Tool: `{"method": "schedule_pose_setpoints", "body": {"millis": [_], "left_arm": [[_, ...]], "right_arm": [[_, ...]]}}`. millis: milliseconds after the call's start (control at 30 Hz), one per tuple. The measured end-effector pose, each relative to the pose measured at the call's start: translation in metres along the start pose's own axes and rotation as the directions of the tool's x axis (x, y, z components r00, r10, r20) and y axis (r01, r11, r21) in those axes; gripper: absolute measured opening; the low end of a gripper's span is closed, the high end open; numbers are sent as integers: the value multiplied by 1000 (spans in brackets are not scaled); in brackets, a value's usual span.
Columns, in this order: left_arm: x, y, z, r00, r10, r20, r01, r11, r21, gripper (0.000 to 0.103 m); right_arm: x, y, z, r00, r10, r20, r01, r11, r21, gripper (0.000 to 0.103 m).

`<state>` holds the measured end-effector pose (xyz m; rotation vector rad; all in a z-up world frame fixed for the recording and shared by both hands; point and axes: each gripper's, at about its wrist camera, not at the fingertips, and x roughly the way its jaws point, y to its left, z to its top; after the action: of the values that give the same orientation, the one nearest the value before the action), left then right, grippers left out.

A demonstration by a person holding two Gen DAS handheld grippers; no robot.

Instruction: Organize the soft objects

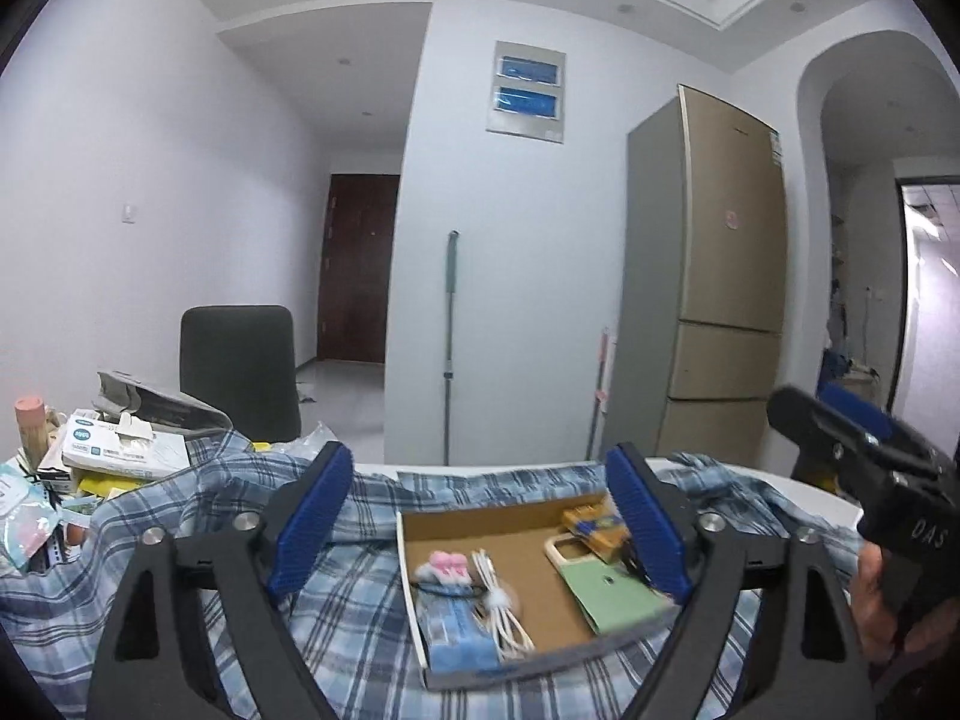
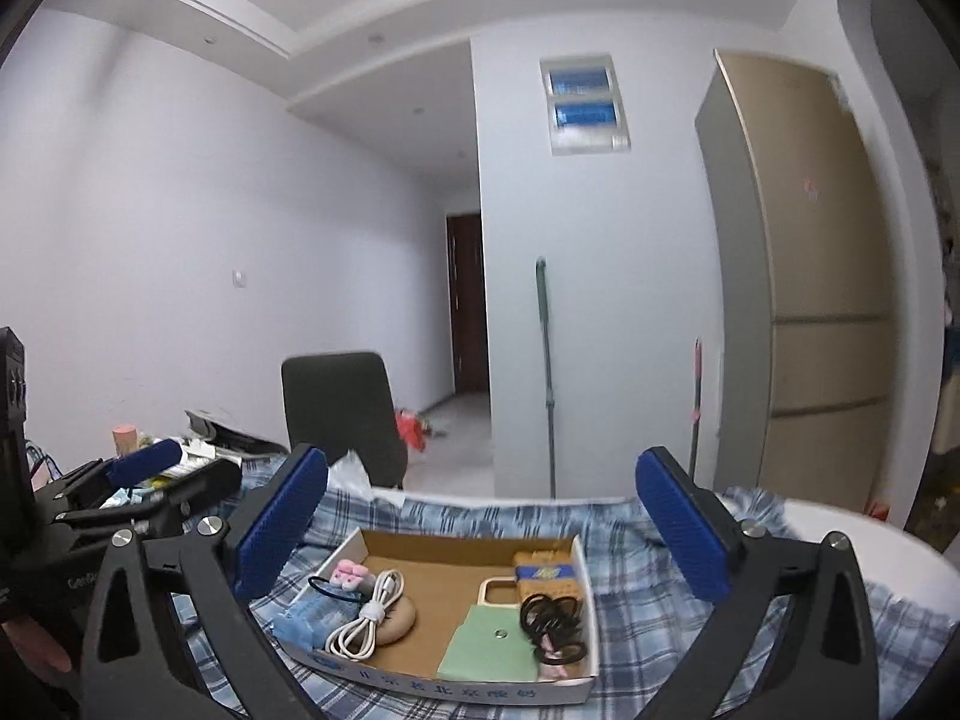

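The left tongs [image 1: 480, 516] and right tongs [image 2: 480, 531] hover above one blue plaid cloth [image 2: 690, 600] spread over the bench [image 2: 870, 525], with one open cardboard box [image 2: 444, 552] lying on the cloth between and below their fingers. The box holds one white cable [image 2: 366, 612], one green phone case [image 2: 486, 642] and one pink plush [image 2: 351, 573]. Both tongs stand wide apart, gripping and touching nothing.

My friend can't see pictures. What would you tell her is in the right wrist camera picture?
An open cardboard box sits on a blue plaid cloth, holding a white cable, black hair ties and a green phone case. The right gripper is open above it, holding nothing. Behind stand a dark chair and a tan fridge.
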<state>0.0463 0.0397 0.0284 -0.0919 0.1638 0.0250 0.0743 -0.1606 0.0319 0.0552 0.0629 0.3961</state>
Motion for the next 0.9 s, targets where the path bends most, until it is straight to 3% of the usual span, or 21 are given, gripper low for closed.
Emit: {"method": "schedule_pose_setpoints", "body": {"millis": [33, 200, 500, 900], "left_arm": [[-6, -3, -2, 1000, 2, 3, -2, 1000, 3, 103], [-32, -12, -17, 999, 12, 31, -12, 1000, 14, 103], [-34, -11, -40, 999, 28, 19, -29, 998, 52, 103], [-42, -22, -43, 998, 31, 63, -37, 995, 95, 103]], "right_arm": [[-8, 1, 1, 1000, 0, 14, 0, 1000, -11, 103], [-31, 3, -8, 999, -48, 19, 49, 999, -10, 103], [-48, -11, -45, 995, -98, 28, 99, 995, -29, 103], [-52, -12, -44, 992, -125, 24, 125, 992, -28, 103]]}}
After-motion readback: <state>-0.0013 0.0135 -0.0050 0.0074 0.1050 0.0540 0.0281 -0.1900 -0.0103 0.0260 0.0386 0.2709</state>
